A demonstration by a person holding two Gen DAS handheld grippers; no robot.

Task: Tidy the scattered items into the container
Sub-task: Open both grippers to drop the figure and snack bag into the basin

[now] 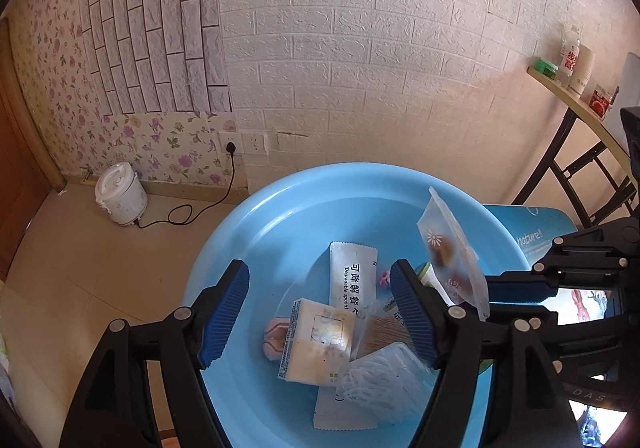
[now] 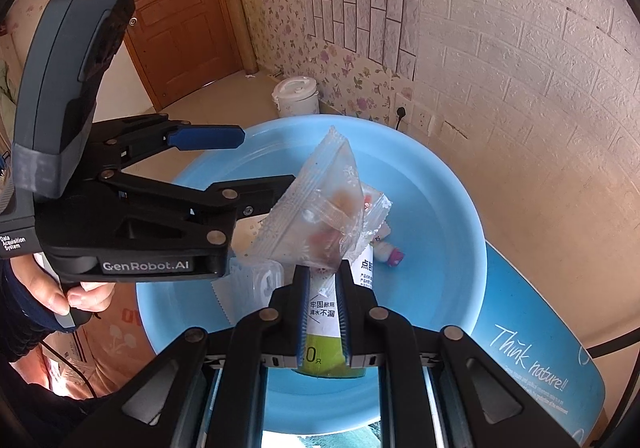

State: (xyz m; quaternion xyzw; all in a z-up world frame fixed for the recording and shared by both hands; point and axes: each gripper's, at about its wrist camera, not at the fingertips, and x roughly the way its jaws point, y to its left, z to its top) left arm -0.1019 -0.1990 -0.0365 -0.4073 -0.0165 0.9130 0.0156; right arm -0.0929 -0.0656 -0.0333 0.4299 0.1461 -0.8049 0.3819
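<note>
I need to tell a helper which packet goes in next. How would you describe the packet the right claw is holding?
Find the blue basin. Over it the right claw pinches a clear plastic packet by its lower edge. Unlike the wrappers lying flat in the basin, it stands up in the air and has small white flowers printed on it.

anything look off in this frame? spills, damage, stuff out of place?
No spills or damage. One thing still out of place: the clear snack packet hangs above the blue basin, pinched at its lower edge by the right gripper. The left gripper is open over the pile, holding nothing.
</note>
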